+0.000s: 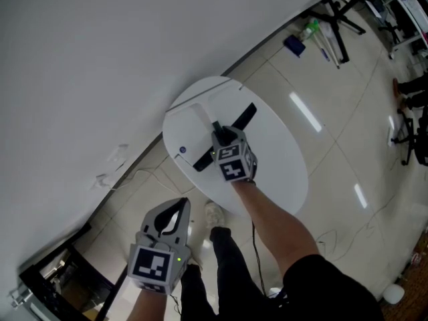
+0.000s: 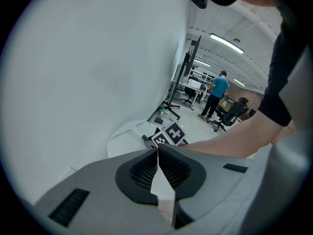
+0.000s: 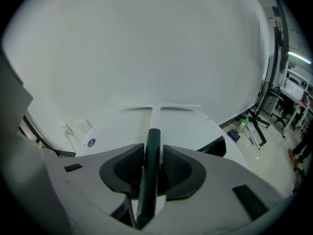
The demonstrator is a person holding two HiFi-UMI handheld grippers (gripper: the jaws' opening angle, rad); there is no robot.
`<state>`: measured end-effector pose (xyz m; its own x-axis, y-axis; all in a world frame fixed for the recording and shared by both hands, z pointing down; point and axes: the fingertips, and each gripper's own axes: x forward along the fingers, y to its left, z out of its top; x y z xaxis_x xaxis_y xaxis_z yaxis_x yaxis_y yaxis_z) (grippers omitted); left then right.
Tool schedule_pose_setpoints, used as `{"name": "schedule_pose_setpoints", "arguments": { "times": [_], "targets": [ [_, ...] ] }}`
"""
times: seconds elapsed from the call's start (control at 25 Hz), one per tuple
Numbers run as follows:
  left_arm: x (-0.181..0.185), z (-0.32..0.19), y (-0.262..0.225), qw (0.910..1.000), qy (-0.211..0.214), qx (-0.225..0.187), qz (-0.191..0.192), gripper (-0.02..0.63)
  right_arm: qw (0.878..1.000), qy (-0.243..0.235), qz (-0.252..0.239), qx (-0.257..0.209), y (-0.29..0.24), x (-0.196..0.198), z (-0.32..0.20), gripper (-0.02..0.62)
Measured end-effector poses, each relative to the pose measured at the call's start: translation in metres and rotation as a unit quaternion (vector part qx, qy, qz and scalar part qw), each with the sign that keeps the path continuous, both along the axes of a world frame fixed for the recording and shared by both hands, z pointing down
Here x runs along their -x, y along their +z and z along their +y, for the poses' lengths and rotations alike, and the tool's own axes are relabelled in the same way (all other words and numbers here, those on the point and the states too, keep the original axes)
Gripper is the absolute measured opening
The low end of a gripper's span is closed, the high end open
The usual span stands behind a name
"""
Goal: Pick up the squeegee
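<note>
Two grippers in view, only one at work. Right gripper (image 1: 221,138) is down on the round white table (image 1: 281,159), its pads closed against both sides of the squeegee's dark handle (image 3: 151,180). Squeegee (image 1: 246,116) lies flat near the table's middle, black blade running diagonally and handle pointing back toward the person, in line with the jaws. Left gripper (image 1: 172,216) hangs low, short of the table, jaws together and empty. Judgement: lift belongs to the right hand, straight up.

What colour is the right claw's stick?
Dark green, almost black; the right gripper view shows the squeegee handle best.
</note>
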<state>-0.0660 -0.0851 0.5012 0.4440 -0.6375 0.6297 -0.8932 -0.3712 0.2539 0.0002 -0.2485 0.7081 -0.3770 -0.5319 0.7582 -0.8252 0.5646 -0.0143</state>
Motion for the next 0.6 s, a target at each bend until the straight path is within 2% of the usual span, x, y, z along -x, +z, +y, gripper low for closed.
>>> {"name": "schedule_pose_setpoints", "arguments": {
  "times": [0.16,0.6],
  "targets": [
    [0.002,0.0,0.001,1.0,-0.001,-0.002,0.0,0.003,1.0,0.001,0.004,-0.004,0.001,-0.001,0.0,0.107],
    [0.003,0.001,-0.003,1.0,0.001,-0.007,-0.004,0.003,0.999,0.008,-0.021,-0.029,-0.021,-0.001,-0.005,0.098]
  ]
}}
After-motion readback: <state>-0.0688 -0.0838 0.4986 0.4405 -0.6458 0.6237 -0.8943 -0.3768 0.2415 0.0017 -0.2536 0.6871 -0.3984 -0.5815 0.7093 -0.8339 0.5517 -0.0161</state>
